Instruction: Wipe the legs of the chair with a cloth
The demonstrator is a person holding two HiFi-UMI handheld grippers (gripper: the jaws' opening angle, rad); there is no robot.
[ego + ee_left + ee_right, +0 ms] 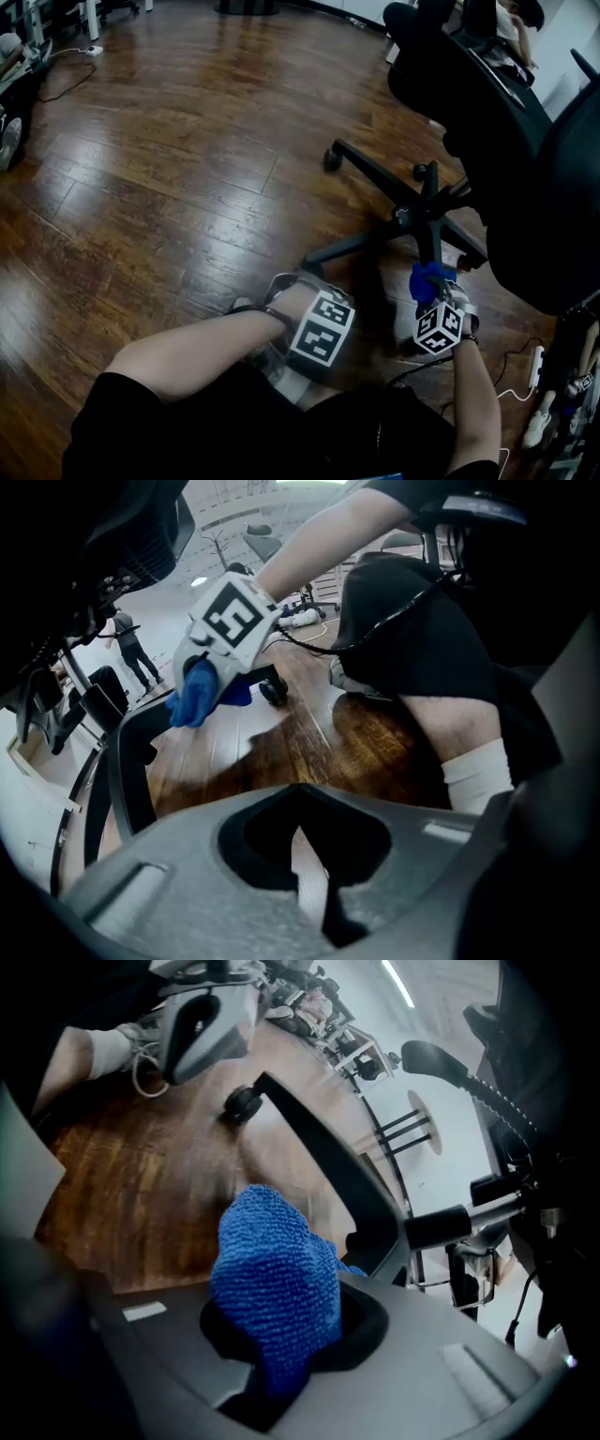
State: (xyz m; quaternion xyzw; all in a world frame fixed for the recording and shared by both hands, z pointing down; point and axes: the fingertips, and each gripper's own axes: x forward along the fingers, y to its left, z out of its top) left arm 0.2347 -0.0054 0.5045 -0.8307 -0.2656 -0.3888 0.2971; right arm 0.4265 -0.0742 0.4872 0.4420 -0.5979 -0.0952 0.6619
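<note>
Nearest, my left hand-held gripper (pixel 298 286) sat low over the wooden floor (pixel 169 169). Its jaws were clenched with nothing between them, just beside the tip of the chair's near-left leg (pixel 349 246). To its right, my right hand-held gripper (pixel 433 298) was grasping the blue cloth (pixel 427 279), bunched up between its jaws. The cloth sat against the near leg (pixel 433 246) coming off the hub (pixel 414 217); I couldn't confirm firm contact. Farther off, another leg ended in a caster (pixel 332 157) at far left. The black chair seat (pixel 497 122) loomed at far right.
</note>
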